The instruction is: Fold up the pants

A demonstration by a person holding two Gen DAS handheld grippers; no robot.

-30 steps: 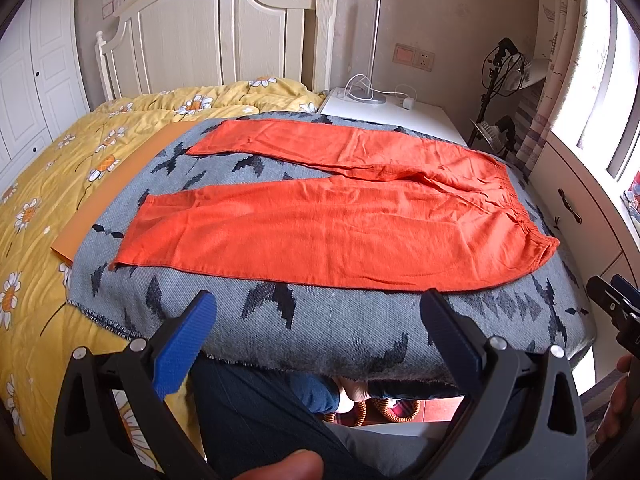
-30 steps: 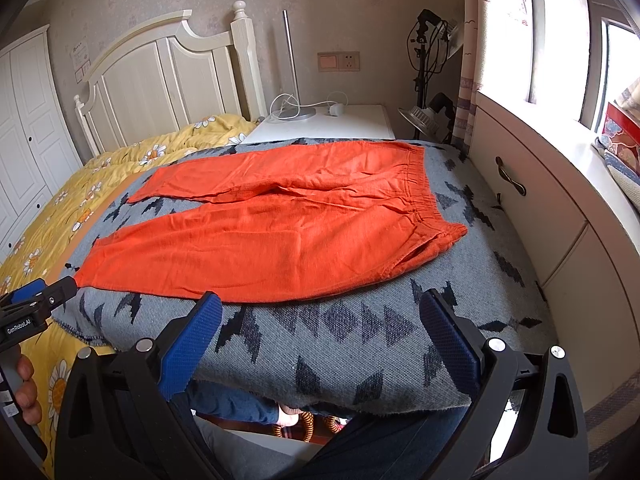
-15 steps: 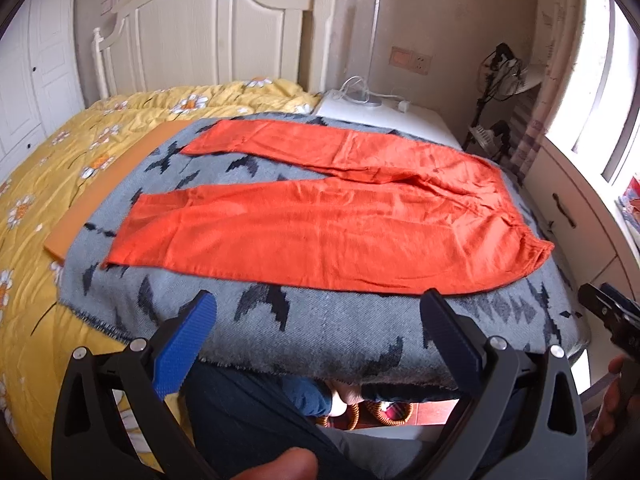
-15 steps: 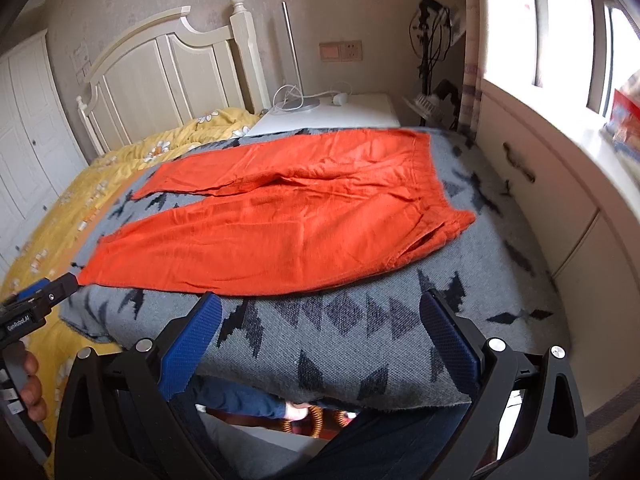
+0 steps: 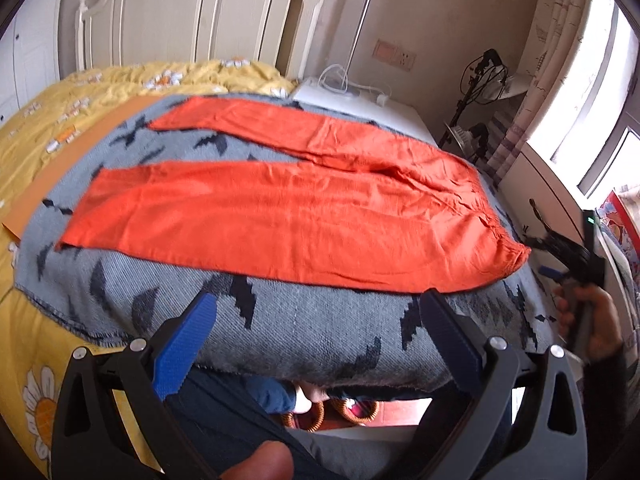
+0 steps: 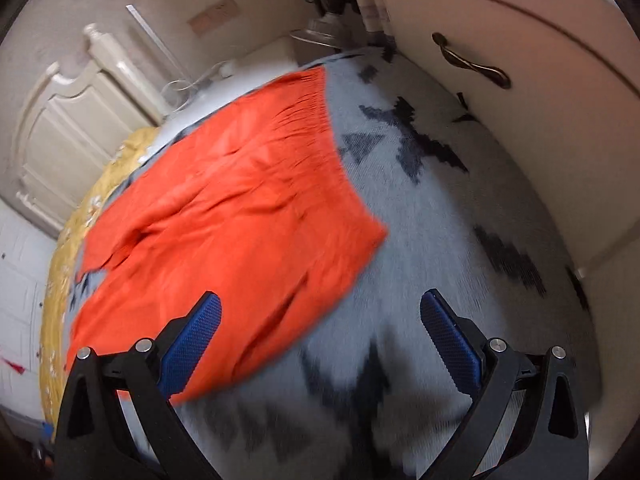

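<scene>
Orange pants (image 5: pixel 288 216) lie flat on a grey patterned blanket (image 5: pixel 304 332), legs pointing left and spread apart, waistband at the right. My left gripper (image 5: pixel 320 312) is open and empty, low at the bed's near edge below the near leg. My right gripper (image 6: pixel 320 316) is open and empty, tilted, hovering over the blanket next to the near waistband corner (image 6: pixel 372 228). The pants (image 6: pixel 224 220) fill the left of the blurred right wrist view. The right gripper also shows at the right edge of the left wrist view (image 5: pixel 560 256).
A yellow flowered quilt (image 5: pixel 48 120) covers the bed to the left, with an orange board (image 5: pixel 72 152) under the blanket's edge. A white headboard (image 5: pixel 200 20) and a nightstand (image 5: pixel 360 92) stand behind. A cabinet with a drawer handle (image 6: pixel 472 60) runs along the right.
My right gripper has swung forward and tilted toward the waistband corner, now over the blanket. My left gripper has edged a little closer to the bed. The pants have not moved.
</scene>
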